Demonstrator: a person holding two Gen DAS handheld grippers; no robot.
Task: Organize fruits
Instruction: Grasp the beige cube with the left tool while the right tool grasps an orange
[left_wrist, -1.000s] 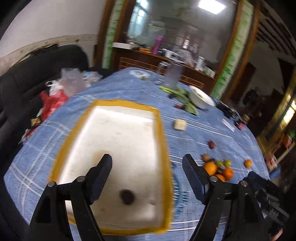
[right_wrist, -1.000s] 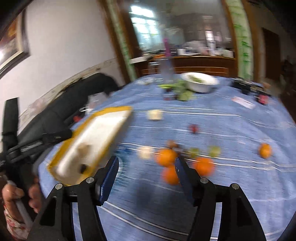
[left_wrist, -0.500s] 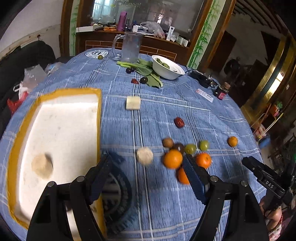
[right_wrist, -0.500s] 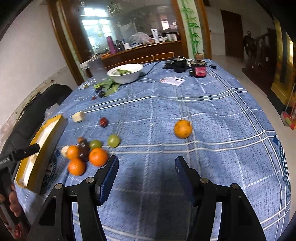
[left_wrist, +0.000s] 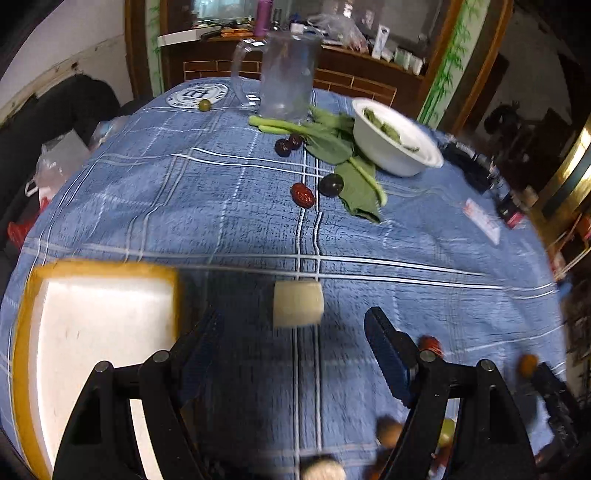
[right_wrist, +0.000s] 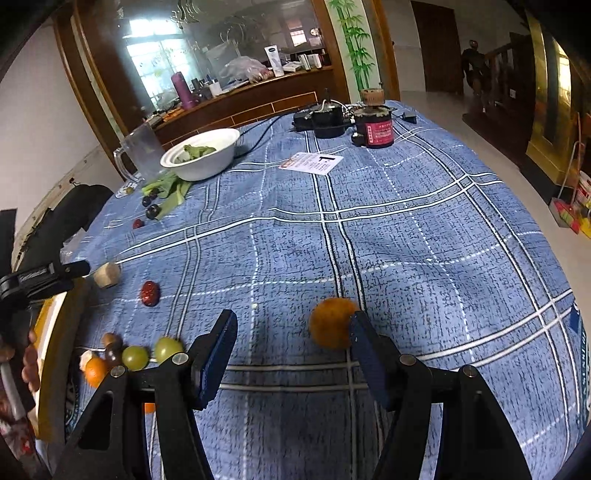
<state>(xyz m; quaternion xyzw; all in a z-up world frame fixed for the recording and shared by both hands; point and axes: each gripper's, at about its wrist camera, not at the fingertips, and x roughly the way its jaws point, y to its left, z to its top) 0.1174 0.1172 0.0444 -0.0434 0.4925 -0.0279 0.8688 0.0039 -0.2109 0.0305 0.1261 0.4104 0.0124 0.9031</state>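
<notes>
My left gripper (left_wrist: 295, 332) is open and empty above the blue checked tablecloth. A pale cut fruit chunk (left_wrist: 297, 303) lies just ahead between its fingers. The white tray with a yellow rim (left_wrist: 99, 273) is at its left. My right gripper (right_wrist: 291, 339) is open and empty; a lone orange (right_wrist: 330, 328) lies on the cloth right in front of its right finger (right_wrist: 364, 354). A cluster with two green grapes (right_wrist: 151, 353), a small orange (right_wrist: 95, 370) and a brown fruit sits to the left. A red date (right_wrist: 149, 292) and the pale chunk (right_wrist: 107, 274) lie beyond.
A white bowl of greens (left_wrist: 395, 142), leafy greens (left_wrist: 332, 144), a clear jug (left_wrist: 284, 74), dark plums (left_wrist: 330, 184) and a red date (left_wrist: 303, 194) stand at the far side. A dark jar (right_wrist: 373, 123), a black device and a card (right_wrist: 314, 162) are at the far right.
My left gripper has swung away from the tray toward the pale chunk. My right gripper has turned right and moved close to the lone orange.
</notes>
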